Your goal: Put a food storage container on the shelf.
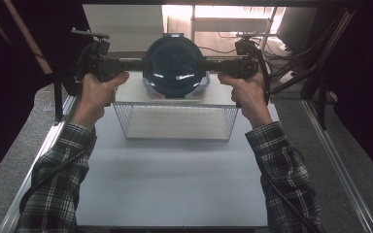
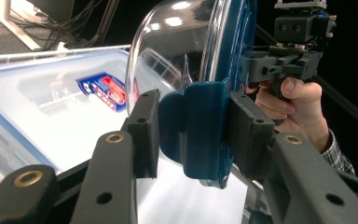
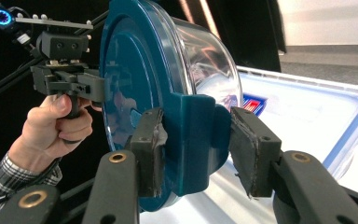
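Observation:
A round clear bowl with a dark blue lid (image 1: 175,65) hangs in the air above the far end of the table, lid upward, held from both sides. My left gripper (image 1: 143,63) is shut on the blue side tab (image 2: 200,135) of the lid, and its pads (image 2: 144,130) press on the tab from both faces. My right gripper (image 1: 206,65) is shut on the opposite tab (image 3: 198,140). In the left gripper view the bowl's glass (image 2: 177,51) curves up behind the jaws. The right gripper view looks onto the lid (image 3: 135,79).
A wire basket (image 1: 175,121) stands on the white mat (image 1: 175,179) just in front of the bowl. Under the bowl lies a rectangular plastic box with a blue-edged lid (image 1: 201,91) (image 2: 51,107) (image 3: 307,116). Dark frame posts and cables flank the table.

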Demonstrator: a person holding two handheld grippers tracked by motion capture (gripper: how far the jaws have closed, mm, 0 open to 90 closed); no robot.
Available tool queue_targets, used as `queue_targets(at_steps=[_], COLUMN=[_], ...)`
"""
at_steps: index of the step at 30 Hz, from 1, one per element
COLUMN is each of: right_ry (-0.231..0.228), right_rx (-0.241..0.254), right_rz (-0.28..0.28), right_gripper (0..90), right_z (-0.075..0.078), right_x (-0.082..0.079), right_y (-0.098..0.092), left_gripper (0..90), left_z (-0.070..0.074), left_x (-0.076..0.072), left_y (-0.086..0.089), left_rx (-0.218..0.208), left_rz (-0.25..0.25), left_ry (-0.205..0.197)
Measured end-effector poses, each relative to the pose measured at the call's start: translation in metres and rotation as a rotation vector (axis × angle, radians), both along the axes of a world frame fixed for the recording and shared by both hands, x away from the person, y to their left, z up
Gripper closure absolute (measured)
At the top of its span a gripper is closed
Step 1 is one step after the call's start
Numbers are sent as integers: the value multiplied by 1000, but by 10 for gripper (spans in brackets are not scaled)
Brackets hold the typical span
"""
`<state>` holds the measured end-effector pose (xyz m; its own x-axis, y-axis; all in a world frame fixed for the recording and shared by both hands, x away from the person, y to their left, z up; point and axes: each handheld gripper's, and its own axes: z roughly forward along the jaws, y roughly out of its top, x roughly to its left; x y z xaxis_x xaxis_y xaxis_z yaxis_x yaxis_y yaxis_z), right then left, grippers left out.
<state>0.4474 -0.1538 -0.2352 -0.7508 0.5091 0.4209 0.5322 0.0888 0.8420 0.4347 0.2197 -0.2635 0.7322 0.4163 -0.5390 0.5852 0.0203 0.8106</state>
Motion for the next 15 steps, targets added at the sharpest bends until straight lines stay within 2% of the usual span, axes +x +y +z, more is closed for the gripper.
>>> queue_targets(at_steps=[5,11,13,15], right_ry=[8,39,32,31], right_rx=[9,29,46,49], right_rz=[-18,-42,-49,-54], right_gripper=[560,560,560,559], right_z=[2,-7,-8,-8], right_x=[15,30,33,34], right_y=[1,2,1,1], left_gripper=[582,581,581,577], left_z=[-2,-12,-13,-13], left_x=[17,33,34,35], left_y=[0,1,0,-1], left_rx=[-23,-61,-65,-53], left_rz=[11,23,30,34], left_ry=[15,46,42,17])
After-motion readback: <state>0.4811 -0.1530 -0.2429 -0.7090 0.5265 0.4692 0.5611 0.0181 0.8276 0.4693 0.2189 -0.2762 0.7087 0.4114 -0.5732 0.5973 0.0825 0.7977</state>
